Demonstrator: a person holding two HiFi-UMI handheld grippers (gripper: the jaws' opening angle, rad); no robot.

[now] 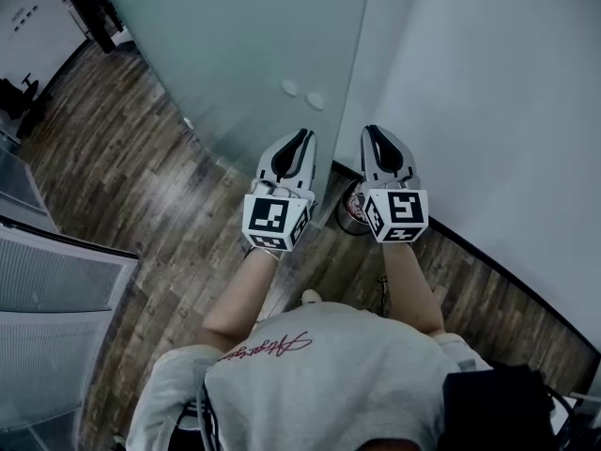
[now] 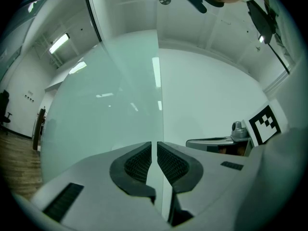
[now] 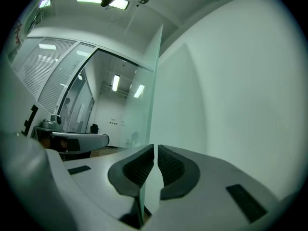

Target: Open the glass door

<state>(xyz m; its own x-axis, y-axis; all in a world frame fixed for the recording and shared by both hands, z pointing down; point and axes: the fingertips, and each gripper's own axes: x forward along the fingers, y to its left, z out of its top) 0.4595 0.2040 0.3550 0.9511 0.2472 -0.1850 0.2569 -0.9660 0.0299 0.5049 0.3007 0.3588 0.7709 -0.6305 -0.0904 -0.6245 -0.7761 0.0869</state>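
ahead, glass door [image 1: 235, 54] stands edge-on between left claw [image 1: 304, 139] and right claw [image 1: 373, 133].

The grey two-jaw left gripper [image 1: 302, 139] and the grey two-jaw right gripper [image 1: 372, 133] sit side by side, pointing to 12 o'clock. Both have their jaws almost together, with nothing in them. The bare left arm [image 1: 239, 294] and bare right arm [image 1: 410, 285] reach forward.

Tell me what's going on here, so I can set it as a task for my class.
A person stands facing a frosted glass door next to a white wall, with a gripper in each hand. The left claw and the right claw are both closed and empty. They are held side by side and point towards the door's free edge. Neither one grips the door.
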